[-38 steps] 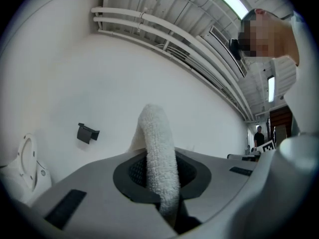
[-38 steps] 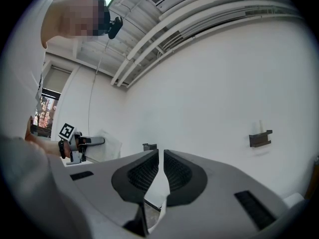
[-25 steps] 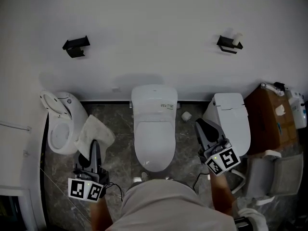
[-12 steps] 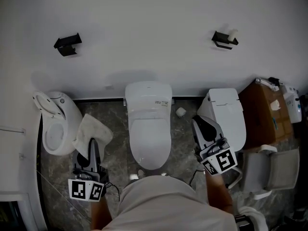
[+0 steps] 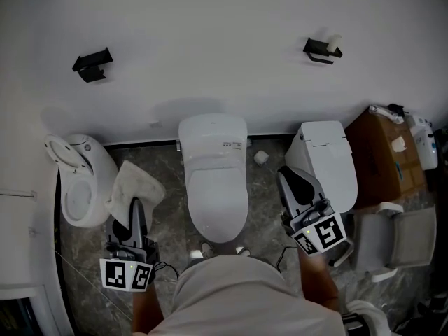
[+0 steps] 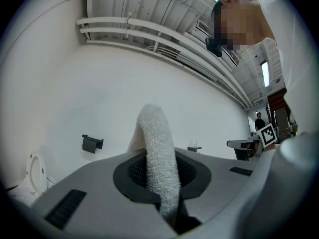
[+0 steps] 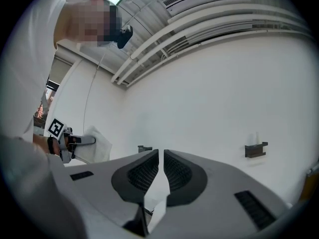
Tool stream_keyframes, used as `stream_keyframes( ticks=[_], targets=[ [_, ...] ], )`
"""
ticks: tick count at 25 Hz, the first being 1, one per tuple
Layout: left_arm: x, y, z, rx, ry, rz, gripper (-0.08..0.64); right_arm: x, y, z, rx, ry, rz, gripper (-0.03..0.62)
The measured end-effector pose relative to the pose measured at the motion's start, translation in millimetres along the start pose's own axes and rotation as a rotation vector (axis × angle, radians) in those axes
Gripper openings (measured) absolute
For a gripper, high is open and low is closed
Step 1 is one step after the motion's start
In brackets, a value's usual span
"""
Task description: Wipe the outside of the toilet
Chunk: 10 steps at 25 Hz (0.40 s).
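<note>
Three white toilets stand along the wall: a closed middle toilet (image 5: 213, 180), a left one (image 5: 77, 187) with its lid up, and a right one (image 5: 325, 161). My left gripper (image 5: 134, 205) is held between the left and middle toilets, shut on a white terry cloth (image 5: 138, 185) that drapes forward from its jaws. In the left gripper view the cloth (image 6: 158, 148) stands up between the jaws of the left gripper (image 6: 160, 176). My right gripper (image 5: 289, 178) hovers between the middle and right toilets. In its own view the right gripper (image 7: 161, 158) is shut, holding nothing.
Two black holders (image 5: 92, 64) (image 5: 322, 46) hang on the white wall. A small paper roll (image 5: 261, 157) lies on the dark marble floor by the wall. A brown cabinet (image 5: 381, 161) and a grey-white seat (image 5: 392, 247) stand at the right. The person's torso (image 5: 238, 296) fills the bottom middle.
The whole scene has slid slightly left in the head view. Both grippers stay at about the same places beside the middle toilet, the left one still shut on the cloth.
</note>
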<state>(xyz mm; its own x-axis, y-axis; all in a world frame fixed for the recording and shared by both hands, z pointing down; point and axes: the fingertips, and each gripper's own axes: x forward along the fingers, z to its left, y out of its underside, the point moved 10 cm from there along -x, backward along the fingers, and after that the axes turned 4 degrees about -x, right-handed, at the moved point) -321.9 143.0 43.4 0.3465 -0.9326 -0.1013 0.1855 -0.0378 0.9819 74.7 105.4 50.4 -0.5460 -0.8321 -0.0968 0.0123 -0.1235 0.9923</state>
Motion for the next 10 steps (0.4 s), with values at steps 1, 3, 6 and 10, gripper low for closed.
stream_keyframes(
  ticks=[1,3,6,10],
  targets=[
    [0,1,0,-0.002,0.004,0.003,0.058,-2,0,1,0.000,0.003,0.002,0.054],
    [0,3,0,-0.003,0.011,0.009,0.058,-6,2,1,0.000,0.012,0.007,0.054],
    [-2,7,-2,-0.006,0.018,0.015,0.058,-12,5,1,0.004,0.024,0.013,0.054],
    [-5,11,-5,-0.015,0.021,0.018,0.058,-18,6,1,0.007,0.031,0.015,0.054]
  ],
)
